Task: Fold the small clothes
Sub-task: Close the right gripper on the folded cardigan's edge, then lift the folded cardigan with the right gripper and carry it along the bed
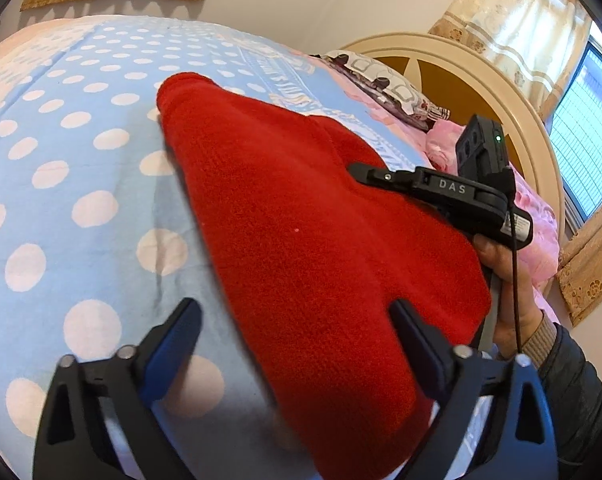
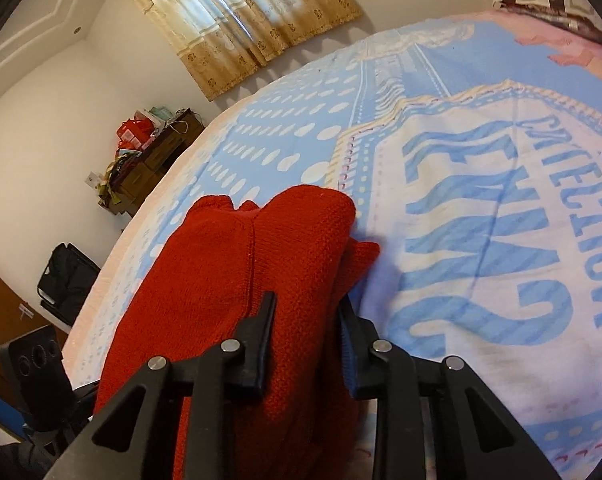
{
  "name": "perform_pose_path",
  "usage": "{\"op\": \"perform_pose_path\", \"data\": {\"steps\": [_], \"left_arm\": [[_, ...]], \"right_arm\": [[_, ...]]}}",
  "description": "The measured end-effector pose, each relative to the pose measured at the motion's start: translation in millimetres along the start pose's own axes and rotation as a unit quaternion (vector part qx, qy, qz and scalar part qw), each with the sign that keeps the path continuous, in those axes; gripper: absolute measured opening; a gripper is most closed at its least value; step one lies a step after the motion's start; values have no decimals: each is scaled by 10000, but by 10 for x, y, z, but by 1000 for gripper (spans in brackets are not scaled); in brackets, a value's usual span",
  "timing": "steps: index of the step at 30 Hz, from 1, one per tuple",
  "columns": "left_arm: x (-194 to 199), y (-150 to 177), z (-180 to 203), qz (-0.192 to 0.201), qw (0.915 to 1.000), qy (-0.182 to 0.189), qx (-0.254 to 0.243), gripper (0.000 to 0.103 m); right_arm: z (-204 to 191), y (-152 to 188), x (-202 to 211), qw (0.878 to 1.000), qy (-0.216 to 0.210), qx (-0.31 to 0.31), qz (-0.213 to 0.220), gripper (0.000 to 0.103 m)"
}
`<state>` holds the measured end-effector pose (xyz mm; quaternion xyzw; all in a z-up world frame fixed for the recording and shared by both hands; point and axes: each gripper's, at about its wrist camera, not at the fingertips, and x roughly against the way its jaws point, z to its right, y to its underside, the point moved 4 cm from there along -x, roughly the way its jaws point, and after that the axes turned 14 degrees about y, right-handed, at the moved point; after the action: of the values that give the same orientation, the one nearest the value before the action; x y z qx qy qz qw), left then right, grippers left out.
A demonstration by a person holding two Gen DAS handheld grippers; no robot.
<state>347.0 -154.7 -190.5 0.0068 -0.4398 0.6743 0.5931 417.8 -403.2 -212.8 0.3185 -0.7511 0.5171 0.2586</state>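
Note:
A red knitted garment (image 1: pixel 301 232) lies folded on a blue polka-dot bedsheet (image 1: pixel 69 168). My left gripper (image 1: pixel 297 328) is open; its jaws stand wide apart, the right finger over the garment's near edge, the left one over the sheet. In the right wrist view the same red garment (image 2: pixel 229 280) runs between the fingers of my right gripper (image 2: pixel 307 320), which is shut on a thick fold of it. The right gripper also shows in the left wrist view (image 1: pixel 441 188), at the garment's right edge, held by a hand.
The bed has a round cream headboard (image 1: pixel 481 80), a patterned pillow (image 1: pixel 389 84) and pink bedding (image 1: pixel 533 216). A window (image 1: pixel 585 132) is at the right. A dark wooden dresser (image 2: pixel 149 164) and a black bag (image 2: pixel 67 284) stand beside the bed.

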Motion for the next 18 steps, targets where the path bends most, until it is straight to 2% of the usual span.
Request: {"op": "perform_pose_path", "data": {"steps": [2, 3, 10, 18], "left_arm": [[-17, 1, 33, -65, 9999, 94, -40, 80], [-22, 7, 53, -95, 9998, 175, -54, 69], [32, -15, 145, -64, 9998, 32, -200, 48], [222, -42, 271, -35, 9985, -275, -473, 41]], "right_arm": [[-34, -7, 38, 9999, 35, 45, 113, 27], [-32, -7, 61, 9999, 39, 49, 152, 26], [-125, -30, 223, 9993, 4, 27, 381, 26], [-372, 5, 455, 9980, -267, 117, 561, 25]]}}
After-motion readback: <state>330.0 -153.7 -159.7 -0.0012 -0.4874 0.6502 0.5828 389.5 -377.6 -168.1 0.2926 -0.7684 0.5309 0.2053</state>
